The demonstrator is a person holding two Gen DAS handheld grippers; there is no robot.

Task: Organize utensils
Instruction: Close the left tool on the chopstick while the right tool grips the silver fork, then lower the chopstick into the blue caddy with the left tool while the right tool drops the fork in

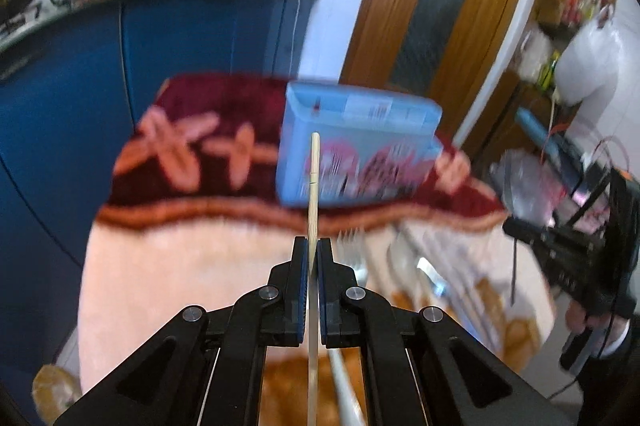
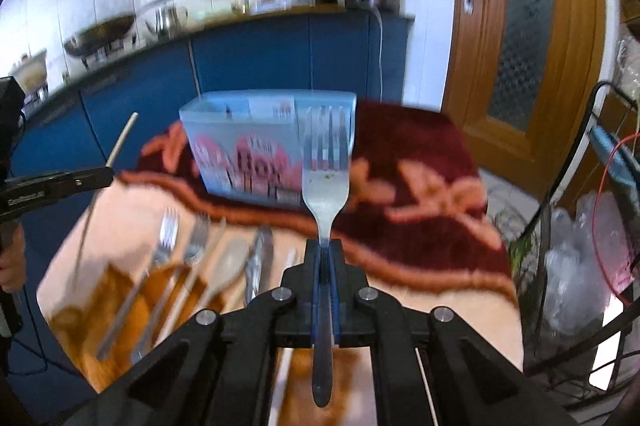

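Both closed — left gripper [image 1: 313, 246] pinches a chopstick [image 1: 314, 182], right gripper [image 2: 325, 246] a fork [image 2: 326, 186]; blue box [image 2: 256, 154] blurred.

The left gripper [image 1: 313, 254] is showing black angular linkage arms with round silver screws. The right gripper [image 2: 325, 254] is wearing blue pads [image 2: 316, 282] inside its black fingers.

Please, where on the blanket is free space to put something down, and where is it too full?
Free: the dark red band of the blanket right of the blue box, and the pale strip in front of the right gripper. Crowded: the near-left part, where forks, a wooden spoon and a knife lie close together.
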